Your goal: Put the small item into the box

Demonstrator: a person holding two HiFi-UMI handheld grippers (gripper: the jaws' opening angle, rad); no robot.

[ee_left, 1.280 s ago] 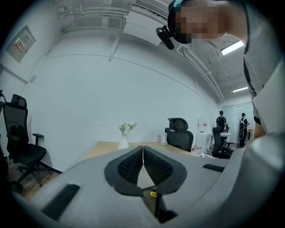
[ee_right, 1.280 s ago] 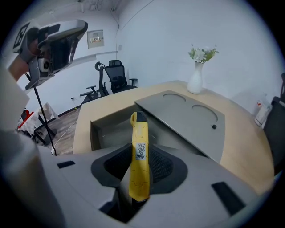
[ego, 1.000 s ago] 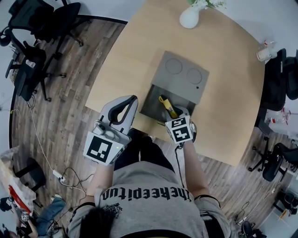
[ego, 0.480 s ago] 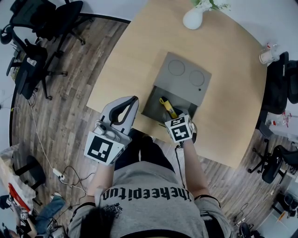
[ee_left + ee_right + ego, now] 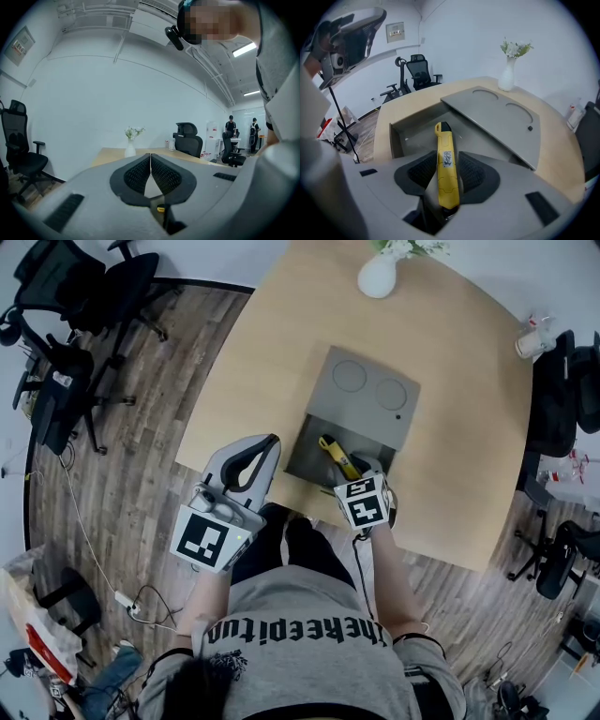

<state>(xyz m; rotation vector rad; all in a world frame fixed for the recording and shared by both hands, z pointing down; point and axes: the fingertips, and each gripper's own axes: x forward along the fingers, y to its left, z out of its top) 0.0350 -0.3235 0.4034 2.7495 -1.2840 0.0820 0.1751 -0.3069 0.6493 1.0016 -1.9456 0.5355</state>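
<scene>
Right tool: its jaws have just been opening and we now see them at their widest. Neither hand has shifted since the earlier frame, and only the head camera has drifted a little. The yellow utility knife still lies lengthwise between the right tool's pads. Its rear end sits back in the throat of the tool and its dark tip pokes out ahead of the fingertips. We see the pads just beside the knife's sides, and we cannot confirm a firm squeeze.

The right tool tilts steeply down. Straight ahead of it and under the knife tip is the open compartment of the grey box. The knife is above the box opening and not resting on its floor. Further ahead of the right tool we note the flat grey lid, slid back over the far half of the box, with two round marks on it. The box sits on the wooden bench, and a white vase with flowers stands well beyond the lid.

Left tool: jaws pressed together, nothing between them. It is held level, off to the left of the right tool at the near bench edge, clear of the box.
</scene>
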